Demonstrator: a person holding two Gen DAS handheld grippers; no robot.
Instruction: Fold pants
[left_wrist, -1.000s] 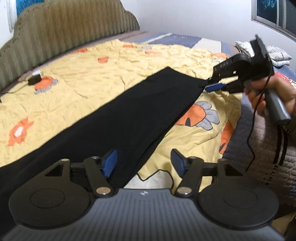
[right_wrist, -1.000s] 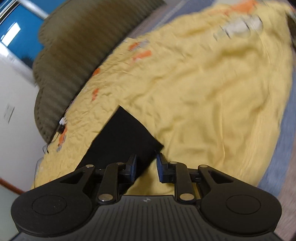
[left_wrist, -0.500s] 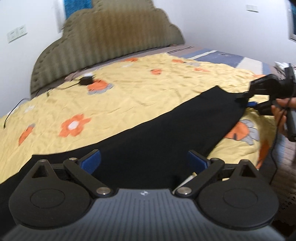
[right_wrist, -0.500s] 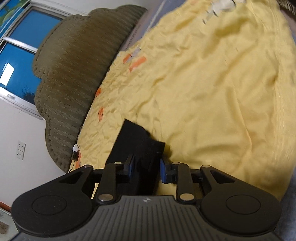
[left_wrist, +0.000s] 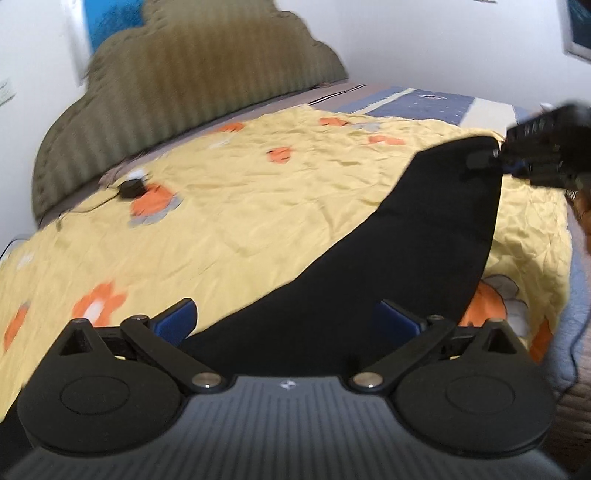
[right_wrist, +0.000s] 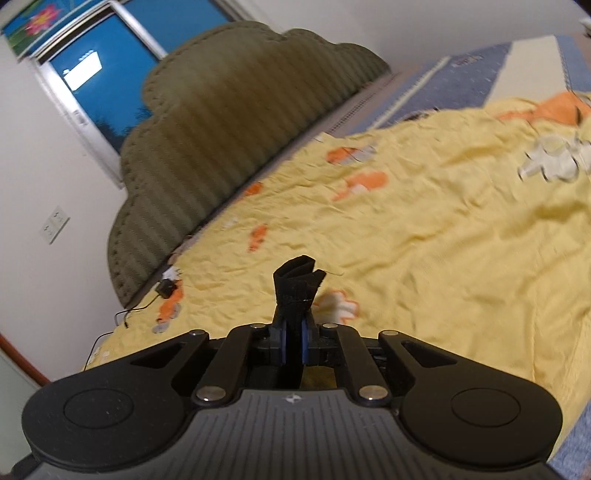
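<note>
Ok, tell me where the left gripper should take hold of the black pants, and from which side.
Probably the near hem of the black pants, just ahead of the open left gripper. Come in low from the near side: the cloth lies flat there, while the right gripper holds the far end raised.

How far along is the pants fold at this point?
Early. Done: the black pants lie stretched across the yellow bedspread. In hand: the right gripper has just closed on one end, bunching it and raising it. The left gripper has just opened wide and holds nothing. Left: no fold is visible yet.
</note>
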